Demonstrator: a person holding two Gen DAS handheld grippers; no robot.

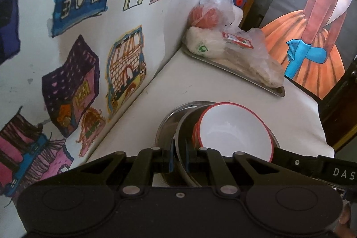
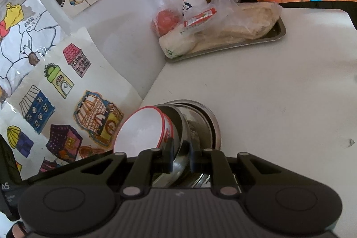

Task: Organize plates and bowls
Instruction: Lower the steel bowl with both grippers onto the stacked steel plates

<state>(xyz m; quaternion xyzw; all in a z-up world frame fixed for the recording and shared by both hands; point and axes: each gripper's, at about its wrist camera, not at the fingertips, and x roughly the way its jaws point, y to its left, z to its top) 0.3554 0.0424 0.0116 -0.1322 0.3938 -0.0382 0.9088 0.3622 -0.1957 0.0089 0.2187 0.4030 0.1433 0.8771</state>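
both hand-held grippers [image 1: 178, 158] [image 2: 181, 158] pinching steel bowl [image 1: 181, 126] rim

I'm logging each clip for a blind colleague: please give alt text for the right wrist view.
The right gripper, jaws shut on the rim of a steel bowl, holds it tilted with a red-rimmed white bowl nested inside, over another steel bowl on the white table. Behind, a metal tray carries bagged food; children's drawings cover the wall.

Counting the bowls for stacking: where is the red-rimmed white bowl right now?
The red-rimmed white bowl sits nested in the steel bowl, low and central in both wrist views, near the drawing-covered wall.
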